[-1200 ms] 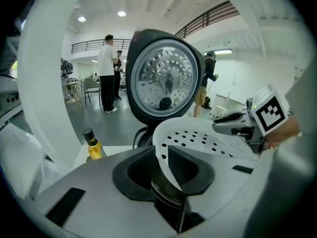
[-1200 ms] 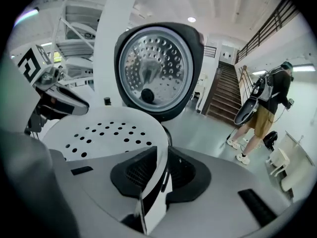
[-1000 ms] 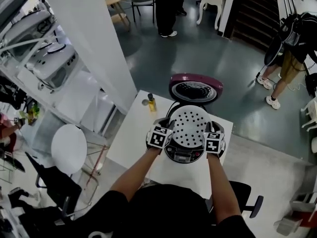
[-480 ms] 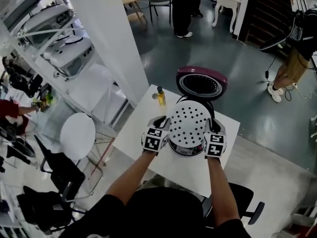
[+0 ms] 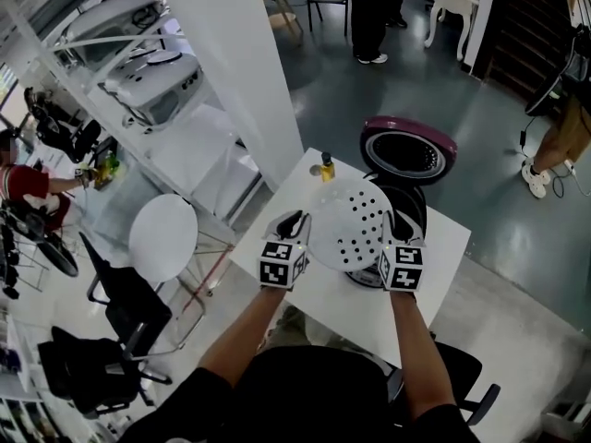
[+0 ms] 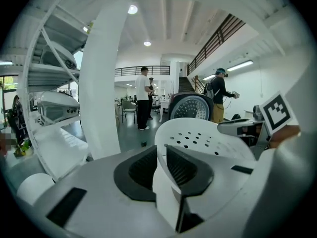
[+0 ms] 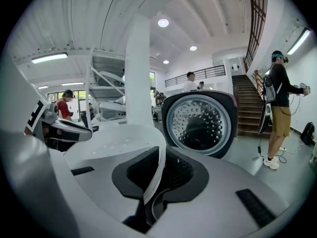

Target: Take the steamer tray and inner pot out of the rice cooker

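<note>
Now pinched at two opposite sides of its rim, by the left gripper (image 5: 295, 223) and the right gripper (image 5: 391, 225): the steamer tray (image 5: 353, 221), in the air and tilted, over the middle of the table (image 5: 277, 212). Both pairs of jaws narrow, with the pads pressed on the thin white rim.

Only in the head view: the whole layout, with the rice cooker (image 5: 413, 212) near the far right corner of the table, its lid (image 5: 407, 150) standing open behind it, and a small bottle (image 5: 326, 167) at the far edge. Only in the left gripper view: the tray's rim edge-on between the dark pads (image 6: 185, 167), the holes beyond, and the marker cube (image 6: 276, 111) of the other gripper at the right. Only in the right gripper view: the rim curving between that gripper's pads (image 7: 137, 175) and, straight ahead, the perforated inside of the lid.

Compared with a second ago: no longer seated flat on the cooker, but raised, tipped and carried toward the left edge of the table.

Not possible to make out: the inner pot, because covered by the tray in the head view and outside both gripper views. Cooker body also mostly hidden behind the tray and the right gripper.
</note>
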`<state>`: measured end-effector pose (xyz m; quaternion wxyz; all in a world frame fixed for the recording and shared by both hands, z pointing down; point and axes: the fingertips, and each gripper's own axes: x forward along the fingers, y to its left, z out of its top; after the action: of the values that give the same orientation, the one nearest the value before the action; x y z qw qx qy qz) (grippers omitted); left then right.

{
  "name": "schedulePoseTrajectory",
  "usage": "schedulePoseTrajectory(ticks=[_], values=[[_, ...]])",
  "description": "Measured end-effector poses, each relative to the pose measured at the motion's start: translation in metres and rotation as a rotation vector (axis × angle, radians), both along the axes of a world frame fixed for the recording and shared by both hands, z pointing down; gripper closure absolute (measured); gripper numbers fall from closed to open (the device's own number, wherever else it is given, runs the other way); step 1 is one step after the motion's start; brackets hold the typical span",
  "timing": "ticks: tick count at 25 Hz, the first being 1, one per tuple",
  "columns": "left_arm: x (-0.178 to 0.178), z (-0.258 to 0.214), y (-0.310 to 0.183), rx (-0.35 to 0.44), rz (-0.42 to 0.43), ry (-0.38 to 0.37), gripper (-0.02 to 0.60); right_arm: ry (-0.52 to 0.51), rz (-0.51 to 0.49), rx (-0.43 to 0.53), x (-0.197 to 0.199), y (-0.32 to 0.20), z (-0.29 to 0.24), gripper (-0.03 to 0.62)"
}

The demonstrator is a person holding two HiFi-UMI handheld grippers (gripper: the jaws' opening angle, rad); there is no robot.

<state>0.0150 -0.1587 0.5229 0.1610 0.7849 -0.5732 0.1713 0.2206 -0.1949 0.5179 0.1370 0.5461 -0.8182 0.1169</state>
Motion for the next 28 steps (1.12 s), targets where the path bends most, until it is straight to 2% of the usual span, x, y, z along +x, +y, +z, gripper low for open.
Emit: schedulePoseTrajectory(ticks=[5,15,22,28], values=[[-0.05,0.005,-0.022,0.009,-0.011,0.04,0.525,0.023,-0.011,0.001,-0.05,-0.023,0.001,0.56],[-0.155,0.039,-0.084,-0.041,0.05,0.071,0.526,0.056,0.055,-0.065,-0.153,-0.07,0.034,0.56],[-0.195,0.069,-0.111,-0.09,0.103,0.09,0.526,0.084,0.103,-0.123,-0.192,-0.088,0.063,0.559],[-0.215,0.105,-0.127,-0.134,0.131,0.101,0.528,0.118,0.133,-0.175,-0.212,-0.097,0.098,0.557]])
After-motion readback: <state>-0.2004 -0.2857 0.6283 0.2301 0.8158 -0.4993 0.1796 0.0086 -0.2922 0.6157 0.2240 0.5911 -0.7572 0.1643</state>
